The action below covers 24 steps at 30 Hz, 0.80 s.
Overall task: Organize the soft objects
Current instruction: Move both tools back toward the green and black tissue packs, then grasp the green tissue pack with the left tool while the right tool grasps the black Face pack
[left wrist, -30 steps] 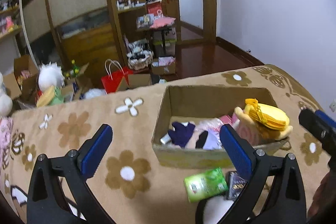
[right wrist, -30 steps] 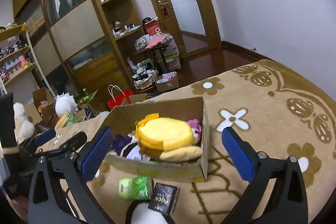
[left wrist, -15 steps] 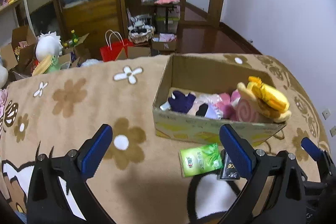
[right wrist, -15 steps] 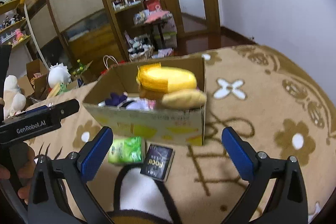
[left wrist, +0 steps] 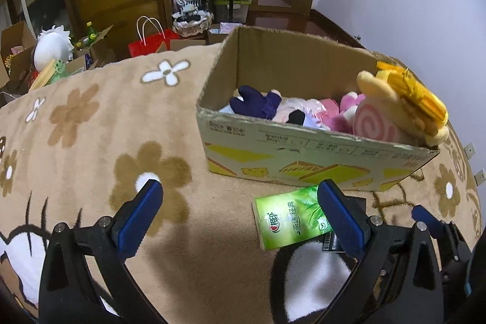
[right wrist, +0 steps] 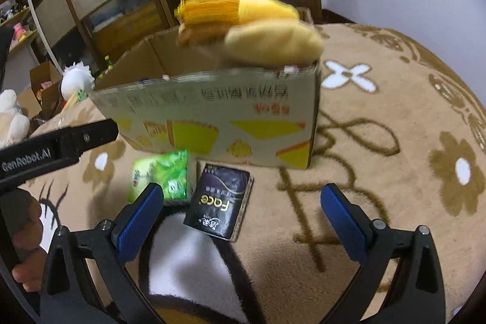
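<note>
A cardboard box [left wrist: 291, 151] [right wrist: 212, 114] stands on the flower-patterned blanket, filled with plush toys: a purple one [left wrist: 258, 104], pink ones [left wrist: 328, 108] and a yellow-and-tan plush [left wrist: 404, 108] [right wrist: 252, 26] bulging over its right end. In front of the box lie a green tissue pack [left wrist: 288, 220] [right wrist: 161, 176] and a dark tissue pack [right wrist: 220, 201]. My left gripper [left wrist: 240, 210] is open low over the blanket, its right finger over the green pack. My right gripper [right wrist: 240, 210] is open just short of the dark pack.
The tan blanket [left wrist: 91, 123] spreads wide on both sides of the box. Beyond its far edge are a red paper bag [left wrist: 148, 40], cardboard boxes, a white plush [left wrist: 53, 46] and wooden cabinets. A hand [right wrist: 27, 245] holds the left gripper at the left edge of the right wrist view.
Both grippers have come down and forward toward the box and the two tissue packs, which now look larger and closer. Both stay open; nothing was picked up.
</note>
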Tool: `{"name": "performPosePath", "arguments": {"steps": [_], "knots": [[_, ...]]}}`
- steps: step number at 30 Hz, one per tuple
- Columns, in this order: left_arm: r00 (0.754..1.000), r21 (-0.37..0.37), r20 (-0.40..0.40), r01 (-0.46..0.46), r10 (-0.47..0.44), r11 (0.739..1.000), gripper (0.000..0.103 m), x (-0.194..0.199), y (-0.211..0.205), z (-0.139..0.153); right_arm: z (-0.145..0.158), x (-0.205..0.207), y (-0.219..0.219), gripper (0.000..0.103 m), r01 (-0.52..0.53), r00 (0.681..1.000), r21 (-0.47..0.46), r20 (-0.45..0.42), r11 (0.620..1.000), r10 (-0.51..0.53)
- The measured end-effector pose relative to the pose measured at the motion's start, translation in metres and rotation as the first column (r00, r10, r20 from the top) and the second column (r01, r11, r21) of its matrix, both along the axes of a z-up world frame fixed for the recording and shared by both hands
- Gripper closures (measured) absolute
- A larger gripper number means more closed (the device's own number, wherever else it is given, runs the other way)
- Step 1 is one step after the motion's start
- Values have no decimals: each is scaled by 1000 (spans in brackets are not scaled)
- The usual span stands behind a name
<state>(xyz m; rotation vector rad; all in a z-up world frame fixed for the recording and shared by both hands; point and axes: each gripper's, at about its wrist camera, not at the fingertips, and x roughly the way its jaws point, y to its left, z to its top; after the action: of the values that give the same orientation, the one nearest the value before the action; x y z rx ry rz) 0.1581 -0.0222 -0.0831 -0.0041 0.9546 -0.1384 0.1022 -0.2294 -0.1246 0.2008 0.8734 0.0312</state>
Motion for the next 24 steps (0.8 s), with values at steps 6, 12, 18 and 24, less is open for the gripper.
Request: {"name": "performPosePath", "arguments": {"steps": [6,12,18,24], "knots": [[999,-4,-41,16,-16,1000,2,7,-8,-20,-19,7,3,0,-13,999,-1,-31,1000,13],[998,-15,-61,26,-26,1000,2,11,-13,-34,-37,13,-1,0,-9,998,-1,-62,1000,9],[996,-15,-76,45,-46,999,2,13,-18,-43,-46,15,-2,0,-13,998,-3,-61,1000,13],[995,-27,-71,74,-76,997,2,13,-23,-44,-46,17,2,0,-21,998,-11,-53,1000,21]]}}
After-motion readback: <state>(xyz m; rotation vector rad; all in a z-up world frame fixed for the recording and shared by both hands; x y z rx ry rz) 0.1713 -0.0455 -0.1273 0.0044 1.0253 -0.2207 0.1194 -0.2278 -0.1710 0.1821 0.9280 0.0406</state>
